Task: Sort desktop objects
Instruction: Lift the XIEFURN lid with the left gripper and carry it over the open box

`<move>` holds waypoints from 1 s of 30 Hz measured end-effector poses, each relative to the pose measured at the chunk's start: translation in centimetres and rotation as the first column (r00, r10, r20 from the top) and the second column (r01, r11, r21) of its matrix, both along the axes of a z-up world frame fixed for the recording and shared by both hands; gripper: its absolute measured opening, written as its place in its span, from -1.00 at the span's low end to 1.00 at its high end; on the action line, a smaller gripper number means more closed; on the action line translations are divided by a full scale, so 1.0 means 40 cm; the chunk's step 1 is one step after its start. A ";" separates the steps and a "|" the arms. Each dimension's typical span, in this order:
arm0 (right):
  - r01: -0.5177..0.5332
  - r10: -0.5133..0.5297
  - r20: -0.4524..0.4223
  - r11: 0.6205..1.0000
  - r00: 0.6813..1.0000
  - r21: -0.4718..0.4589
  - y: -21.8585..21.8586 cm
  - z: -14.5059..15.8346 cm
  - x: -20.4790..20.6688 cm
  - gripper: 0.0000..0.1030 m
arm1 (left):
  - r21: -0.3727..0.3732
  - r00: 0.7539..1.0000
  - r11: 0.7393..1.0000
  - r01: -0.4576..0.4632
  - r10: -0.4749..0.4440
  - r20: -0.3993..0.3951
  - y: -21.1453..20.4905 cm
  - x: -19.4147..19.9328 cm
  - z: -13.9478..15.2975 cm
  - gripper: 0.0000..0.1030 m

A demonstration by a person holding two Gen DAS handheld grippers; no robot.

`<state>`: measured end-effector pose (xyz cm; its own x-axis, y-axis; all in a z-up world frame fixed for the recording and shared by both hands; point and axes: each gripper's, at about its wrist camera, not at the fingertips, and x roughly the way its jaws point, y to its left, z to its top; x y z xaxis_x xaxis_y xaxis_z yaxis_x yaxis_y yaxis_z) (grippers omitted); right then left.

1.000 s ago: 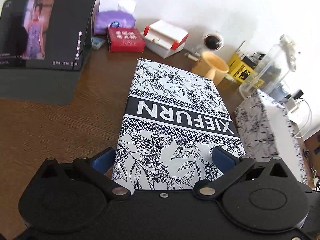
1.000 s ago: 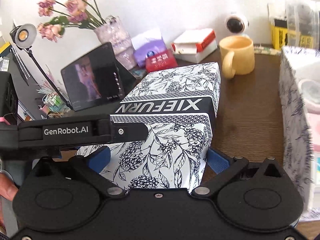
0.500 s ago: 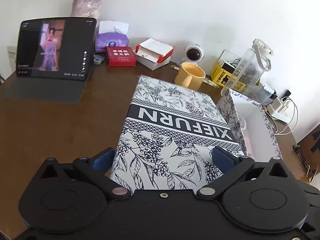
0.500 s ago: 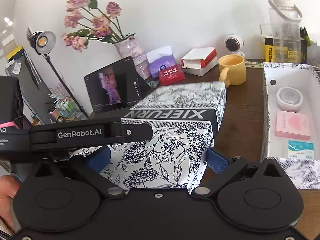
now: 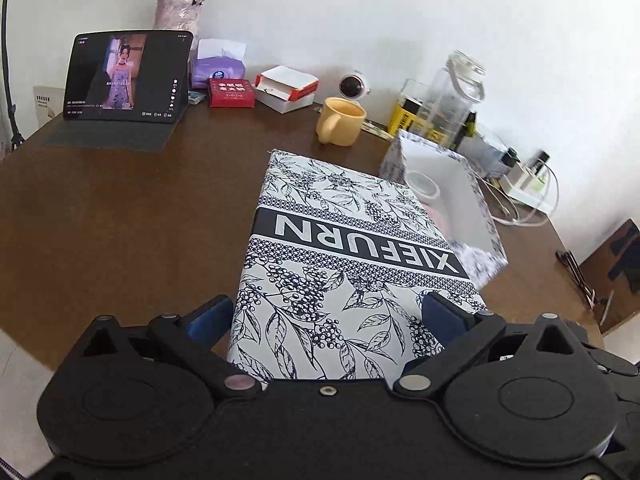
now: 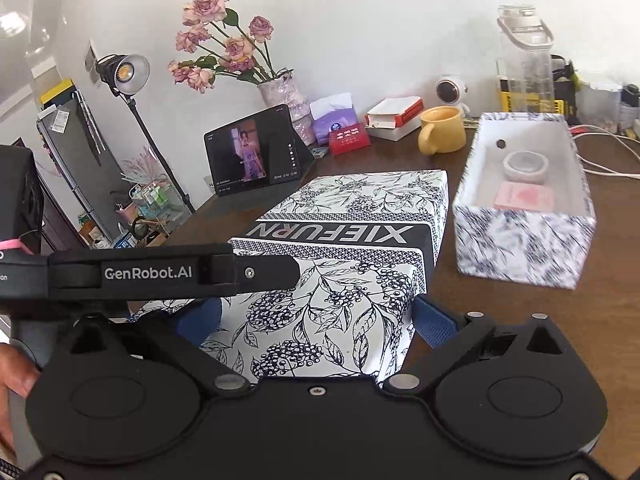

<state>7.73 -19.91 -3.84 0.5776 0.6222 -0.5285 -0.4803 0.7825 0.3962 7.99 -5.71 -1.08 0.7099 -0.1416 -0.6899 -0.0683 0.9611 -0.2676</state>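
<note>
A long floral-printed box lid [image 5: 340,248] marked XIEFURN is held off the brown table. My left gripper [image 5: 324,316] grips its near end across the width, one blue pad [image 5: 208,316] on each long side. My right gripper [image 6: 316,320] clamps the same lid [image 6: 352,248] from the same end; the left tool's black body [image 6: 160,272] crosses over the lid's left corner. To the right stands the matching open box [image 6: 520,240], also visible in the left wrist view [image 5: 476,216]. It holds a white round tin [image 6: 525,164] and a pink card [image 6: 524,196].
At the back stand a yellow mug [image 5: 341,121], a tablet on its stand [image 5: 128,76], a red box [image 5: 231,93], a tissue pack [image 5: 218,66], a small round camera [image 5: 352,85], a clear bottle [image 5: 452,96]. White cables [image 5: 532,200] lie at the right edge.
Both grippers have risen and drawn back with the lid. The open box, earlier seen from the side, now shows its inside from above, off to the lid's right.
</note>
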 end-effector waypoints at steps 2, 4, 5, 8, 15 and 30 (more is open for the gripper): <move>0.003 -0.003 0.002 1.000 1.000 -0.001 -0.027 -0.002 -0.049 0.98 | 0.002 1.000 1.000 0.007 -0.007 0.002 -0.012 -0.051 -0.003 0.96; 0.005 -0.005 0.001 1.000 1.000 -0.003 -0.051 -0.004 -0.094 0.98 | 0.001 1.000 1.000 0.012 -0.012 -0.004 -0.020 -0.094 -0.007 0.96; 0.006 -0.006 -0.001 1.000 1.000 -0.001 -0.061 -0.005 -0.113 0.98 | 0.001 1.000 1.000 0.014 -0.014 -0.005 -0.024 -0.115 -0.010 0.96; 0.009 -0.009 -0.003 1.000 1.000 0.001 -0.088 -0.008 -0.169 0.98 | 0.007 1.000 1.000 0.019 -0.019 -0.005 -0.040 -0.168 -0.013 0.96; 0.044 -0.044 -0.018 0.999 0.999 0.001 -0.143 -0.012 -0.269 0.98 | 0.003 0.998 0.998 0.056 -0.056 -0.021 -0.085 -0.254 -0.020 0.96; 0.159 -0.159 -0.032 0.987 0.987 -0.005 -0.247 -0.027 -0.355 0.98 | 0.001 0.985 0.986 0.169 -0.169 -0.032 -0.182 -0.303 -0.038 0.96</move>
<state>-6.49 -29.78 -4.93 0.6517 0.5224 -0.5500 -0.3370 0.8490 0.4070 -4.15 -12.98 -2.60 0.6538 -0.2550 -0.7124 0.0871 0.9606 -0.2639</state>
